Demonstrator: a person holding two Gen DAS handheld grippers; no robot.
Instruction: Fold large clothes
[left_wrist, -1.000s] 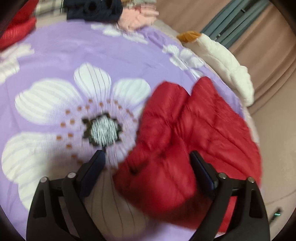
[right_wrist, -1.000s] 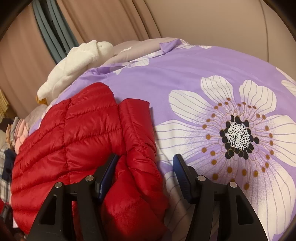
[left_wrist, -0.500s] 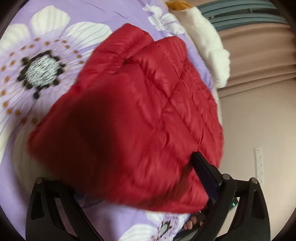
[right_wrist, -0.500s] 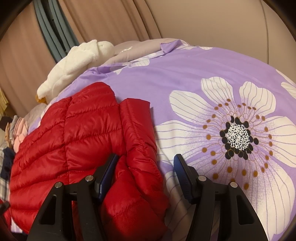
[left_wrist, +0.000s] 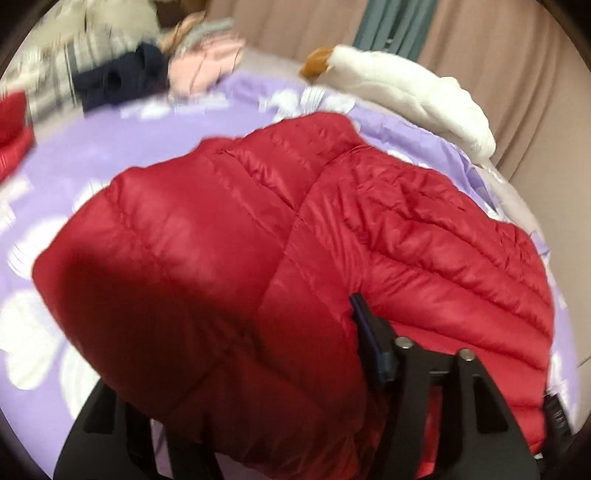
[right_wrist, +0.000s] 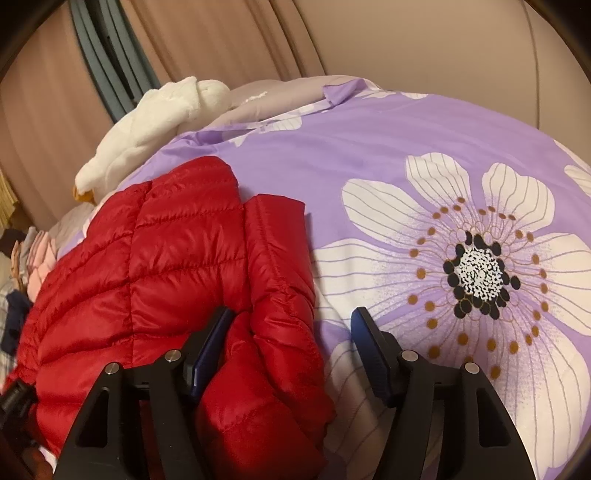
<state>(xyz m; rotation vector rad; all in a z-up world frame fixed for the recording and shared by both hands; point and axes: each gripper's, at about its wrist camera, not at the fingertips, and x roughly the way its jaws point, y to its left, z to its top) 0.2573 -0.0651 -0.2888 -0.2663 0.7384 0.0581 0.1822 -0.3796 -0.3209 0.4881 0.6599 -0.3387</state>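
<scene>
A red puffer jacket (left_wrist: 406, 240) lies on a purple flowered bedcover (left_wrist: 110, 140). A thick fold of it is raised and drapes over my left gripper (left_wrist: 280, 317). The jaws are closing on that fold: the right finger (left_wrist: 365, 332) presses into the fabric, and the left finger is hidden beneath it. In the right wrist view the jacket (right_wrist: 166, 266) spreads to the left. My right gripper (right_wrist: 291, 332) is opening. A bunched corner of the jacket rests against its left finger (right_wrist: 214, 339), while the right finger (right_wrist: 369, 354) stands clear over the bedcover (right_wrist: 369, 147).
A white plush toy (left_wrist: 406, 85) lies at the bed's far edge, also visible as the plush toy (right_wrist: 155, 118). A pile of clothes (left_wrist: 122, 74) sits at the back left, with another red garment (left_wrist: 11, 129) beside it. Curtains (right_wrist: 221, 44) hang behind.
My left gripper has swung across the jacket, and a fold now lies over its left finger with the jaws much narrower. My right gripper stayed in place and its jaws widened slightly.
</scene>
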